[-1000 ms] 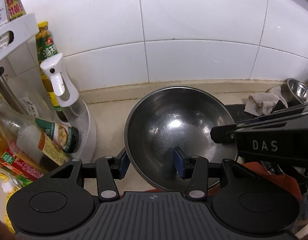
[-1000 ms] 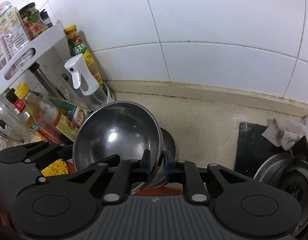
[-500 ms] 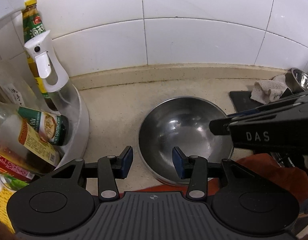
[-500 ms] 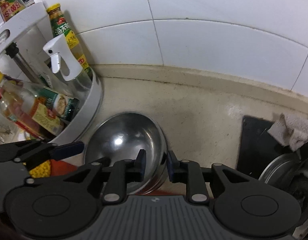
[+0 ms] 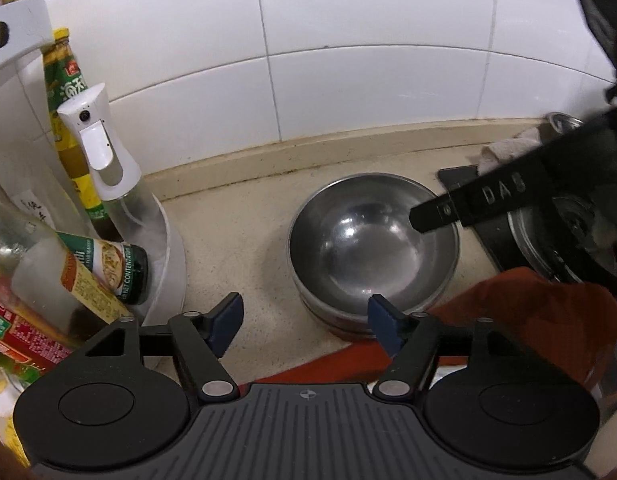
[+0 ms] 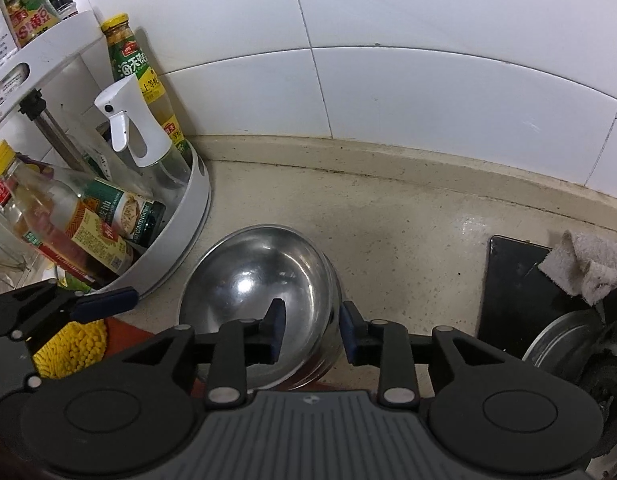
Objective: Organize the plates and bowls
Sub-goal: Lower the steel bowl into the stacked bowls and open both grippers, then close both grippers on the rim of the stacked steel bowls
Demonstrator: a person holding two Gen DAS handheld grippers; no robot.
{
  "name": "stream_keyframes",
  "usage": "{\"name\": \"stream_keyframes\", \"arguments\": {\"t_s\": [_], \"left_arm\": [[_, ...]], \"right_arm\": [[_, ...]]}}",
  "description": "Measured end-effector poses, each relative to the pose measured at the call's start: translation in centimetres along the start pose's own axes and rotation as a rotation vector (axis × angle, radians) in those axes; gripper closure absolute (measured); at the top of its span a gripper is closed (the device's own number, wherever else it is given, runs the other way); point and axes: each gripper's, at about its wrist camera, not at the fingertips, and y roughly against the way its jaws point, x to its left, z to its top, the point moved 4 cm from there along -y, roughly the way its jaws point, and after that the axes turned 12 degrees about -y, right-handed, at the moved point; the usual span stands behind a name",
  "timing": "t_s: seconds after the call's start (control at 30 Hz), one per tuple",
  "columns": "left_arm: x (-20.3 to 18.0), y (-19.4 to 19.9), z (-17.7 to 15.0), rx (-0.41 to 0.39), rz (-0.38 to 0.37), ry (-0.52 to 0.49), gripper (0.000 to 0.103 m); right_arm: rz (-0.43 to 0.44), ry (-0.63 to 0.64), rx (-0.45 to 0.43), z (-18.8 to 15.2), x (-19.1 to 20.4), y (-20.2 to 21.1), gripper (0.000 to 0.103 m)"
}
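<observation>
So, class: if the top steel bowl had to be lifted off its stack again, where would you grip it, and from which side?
Grip the top steel bowl by its thin rim, coming from above with one finger inside and one outside. Its round, smooth wall offers no handle, and it sits upright, nested in the bowls below, so only the rim stands free.

Your work surface is a beige speckled stone countertop (image 6: 408, 240) that ends at a low upstand under the white wall tiles. Near the front you have a stack of steel bowls (image 5: 372, 240) resting directly on it. To the left, close beside the stack, stands a white round condiment rack (image 6: 188, 216) crowded with bottles. On the right lies the black glass edge of the hob (image 6: 516, 284), with a crumpled grey rag (image 6: 588, 264) on it. A yellow chenille mat (image 6: 72, 348) shows at the near left.
</observation>
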Motion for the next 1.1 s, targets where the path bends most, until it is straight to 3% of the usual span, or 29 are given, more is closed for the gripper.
{"name": "stream_keyframes", "arguments": {"t_s": [0.13,0.4,0.73,1.1], "left_arm": [[0.3,0.5,-0.9,-0.034,-0.041,-0.028,0.026],[-0.2,-2.1,-2.3,0.004,-0.116,-0.083,0.026],[-1.5,-6.7,-1.2,0.022,-0.255,-0.111,0.024],[-1.4,-9.6,0.9,-0.028,-0.295,-0.128,0.018]], "right_arm": [[0.007,-0.016,0.006,0.1,-0.1,-0.2,0.073],[0.002,-0.019,0.018,0.1,0.4,-1.5,0.066],[-0.024,-0.073,0.046,0.7,-1.2,-3.4,0.065],[-0.029,-0.149,0.053,2.1,-3.3,-5.0,0.064]]}}
